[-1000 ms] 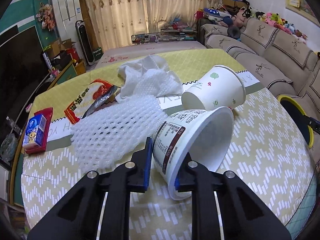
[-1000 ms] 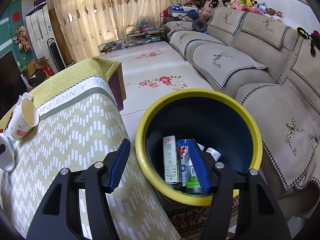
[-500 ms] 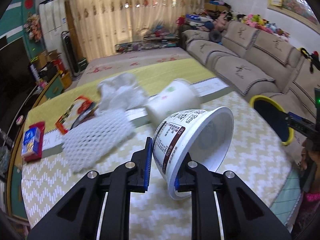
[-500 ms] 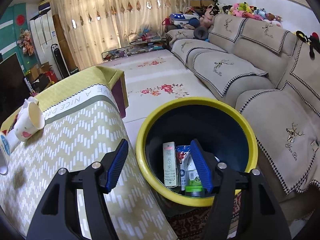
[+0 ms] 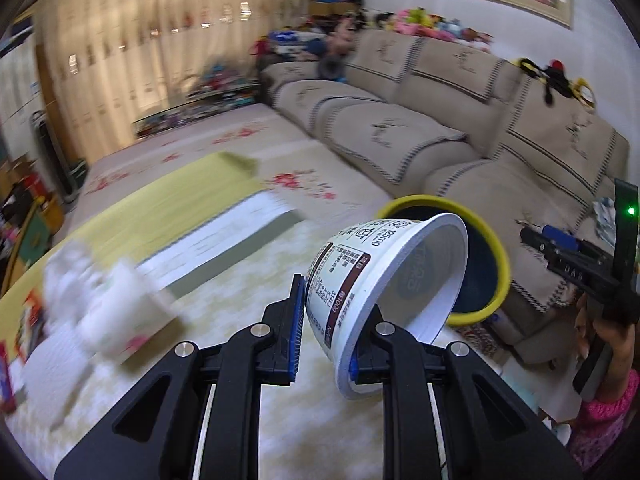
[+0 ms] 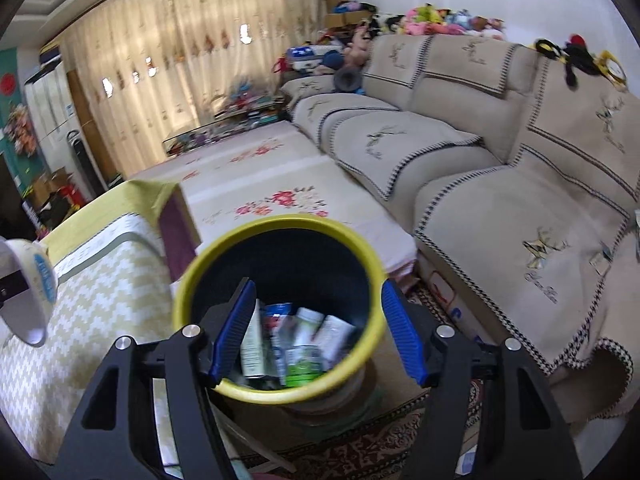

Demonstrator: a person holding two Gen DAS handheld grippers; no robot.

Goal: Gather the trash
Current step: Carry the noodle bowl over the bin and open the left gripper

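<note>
My left gripper is shut on the wall of a white printed paper bowl, held tilted in the air over the table's right side, mouth turned toward the yellow-rimmed dark bin. In the right wrist view that bowl shows at the left edge, and the bin sits just ahead, holding several cartons and bottles. My right gripper hangs open above the bin with nothing between its fingers. Left on the table, blurred, lie a paper cup, white tissue and foam net.
The table has a yellow-green patterned cloth, and the bin stands on the floor off its right corner. A beige sofa runs along the right. A floral rug lies beyond. A hand holding the other gripper shows at far right.
My left gripper lifted the bowl off the table and swung it right toward the bin. My right gripper shifted over the bin's mouth and its jaws spread a little wider.
</note>
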